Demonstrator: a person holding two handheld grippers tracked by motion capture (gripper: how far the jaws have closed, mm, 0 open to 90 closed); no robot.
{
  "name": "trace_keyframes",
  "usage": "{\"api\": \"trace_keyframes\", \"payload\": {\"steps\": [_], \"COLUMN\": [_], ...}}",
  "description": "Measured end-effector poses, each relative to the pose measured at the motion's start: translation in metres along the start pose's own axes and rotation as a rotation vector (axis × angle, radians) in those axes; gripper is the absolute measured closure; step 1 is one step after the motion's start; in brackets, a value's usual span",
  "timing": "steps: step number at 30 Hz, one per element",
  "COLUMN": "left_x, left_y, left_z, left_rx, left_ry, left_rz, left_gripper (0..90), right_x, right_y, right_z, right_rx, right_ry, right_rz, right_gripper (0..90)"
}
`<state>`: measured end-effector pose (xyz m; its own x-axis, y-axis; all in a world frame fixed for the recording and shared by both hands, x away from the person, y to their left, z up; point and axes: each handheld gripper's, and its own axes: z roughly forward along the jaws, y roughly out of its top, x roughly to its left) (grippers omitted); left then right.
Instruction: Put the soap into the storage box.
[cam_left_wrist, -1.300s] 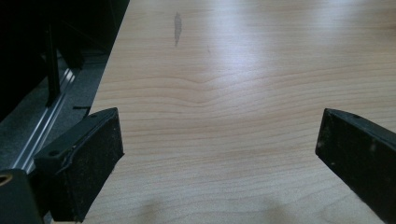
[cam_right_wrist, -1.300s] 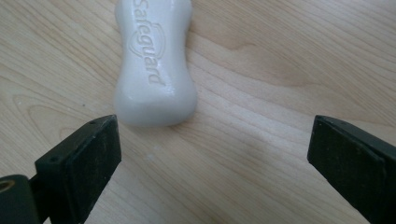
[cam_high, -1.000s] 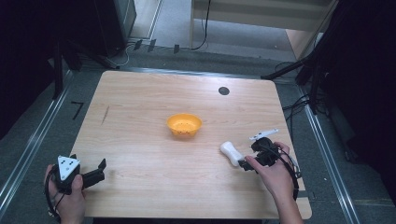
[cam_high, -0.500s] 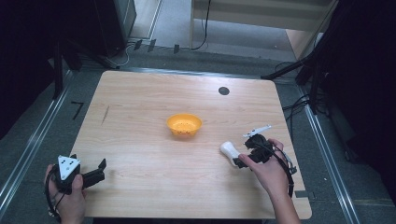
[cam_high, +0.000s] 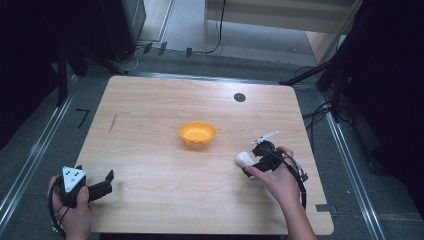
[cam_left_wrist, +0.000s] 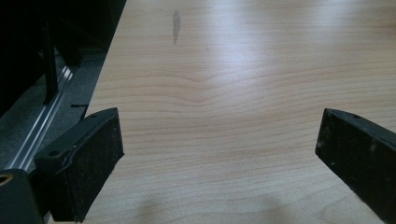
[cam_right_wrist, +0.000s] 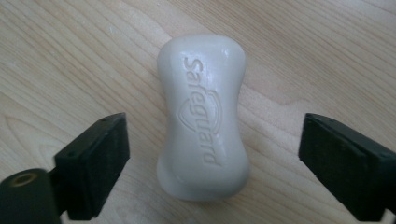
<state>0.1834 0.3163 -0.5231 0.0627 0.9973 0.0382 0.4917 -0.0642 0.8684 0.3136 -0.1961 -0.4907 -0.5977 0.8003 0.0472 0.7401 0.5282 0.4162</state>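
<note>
White waisted bar of soap (cam_right_wrist: 203, 116) with "Safeguard" embossed on top, lying flat on the pale wooden table (cam_high: 150, 150) toward the right side, a bit right of and nearer than the small orange plastic bowl (cam_high: 197, 134). Not touching the bowl.

Right gripper (cam_high: 252, 167) poised right over the soap, spread wide with a jaw on either side of the narrow waist and clear gaps on both sides — nothing grasped yet. Left gripper (cam_high: 102, 184) parked at the near-left corner of the table, also spread wide and holding nothing, just bare wood grain between its jaws in the left gripper view.

Long axis of the soap running straight away from the right gripper's camera, roughly parallel to the jaws, so the squeeze would land across the short width. Lettering reading along that axis, starting at the far end. In the high view, only the rounded end poking out left of the gripper.

Stuff that could go sideways, just guessing: smooth curved sides plus hard pads = bar squirting out forward or back on closing. Gripping off the waist, on a fat end, probably makes it twist. Closing too high likely skims the rounded top and shoves it along the table.
</note>
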Motion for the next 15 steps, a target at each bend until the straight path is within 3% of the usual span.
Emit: {"api": "trace_keyframes", "payload": {"steps": [8, 15], "left_x": [0.0, 0.0], "left_y": [0.0, 0.0], "left_z": [0.0, 0.0], "left_rx": [0.002, 0.005], "left_ry": [0.0, 0.0], "left_rz": [-0.006, -0.003], "left_gripper": [1.0, 1.0], "right_x": [-0.003, -0.006], "right_y": [0.004, 0.005], "right_z": [0.009, 0.013], "right_rx": [0.03, 0.044], "right_ry": [0.029, 0.039], "right_rz": [-0.002, -0.002], "right_gripper": [23.6, 29.9]}}
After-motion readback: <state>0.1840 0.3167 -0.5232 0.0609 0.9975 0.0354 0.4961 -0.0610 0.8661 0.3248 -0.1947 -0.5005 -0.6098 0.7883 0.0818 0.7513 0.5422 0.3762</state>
